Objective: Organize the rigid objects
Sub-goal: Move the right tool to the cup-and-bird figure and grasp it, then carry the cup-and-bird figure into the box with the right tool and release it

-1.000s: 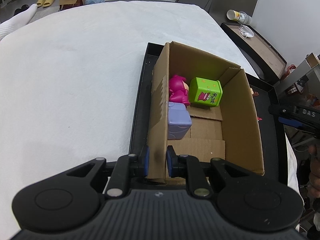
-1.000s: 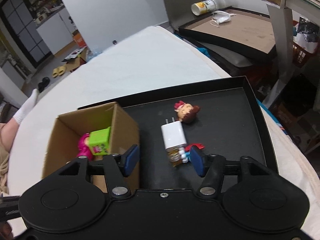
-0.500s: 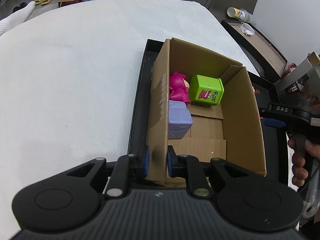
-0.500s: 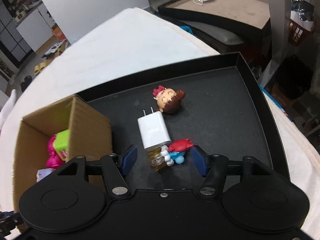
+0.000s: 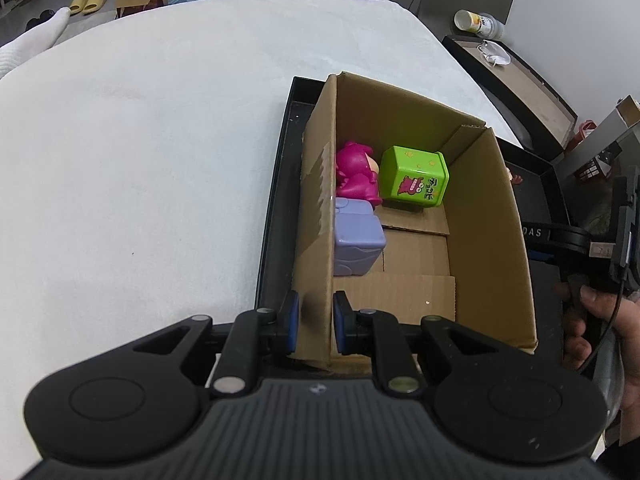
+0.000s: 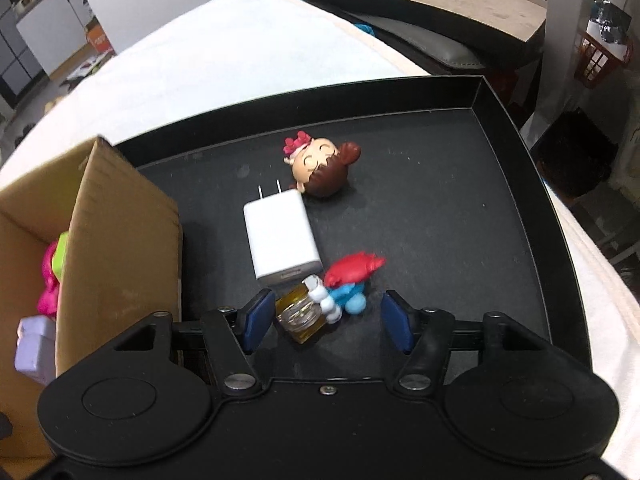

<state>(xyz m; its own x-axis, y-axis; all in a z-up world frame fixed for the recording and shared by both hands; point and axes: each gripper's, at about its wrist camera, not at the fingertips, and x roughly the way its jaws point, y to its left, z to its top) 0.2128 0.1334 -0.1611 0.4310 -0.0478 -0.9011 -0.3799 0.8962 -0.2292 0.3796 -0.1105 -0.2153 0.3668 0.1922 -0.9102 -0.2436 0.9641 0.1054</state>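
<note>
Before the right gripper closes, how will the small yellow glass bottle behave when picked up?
The yellow bottle looks like smooth glass, so probably slippery and breakable. It lies tilted against the blue-and-red figure, so closing may nudge both. The right gripper is open around them.

The letters "DAS" stand on the right hand-held gripper [image 5: 568,236]; the green box's [image 5: 414,178] print is unreadable.

We count, relative to the one cardboard box [image 5: 488,216]: three toys inside it; four items beside it on the one black tray [image 6: 460,184].
</note>
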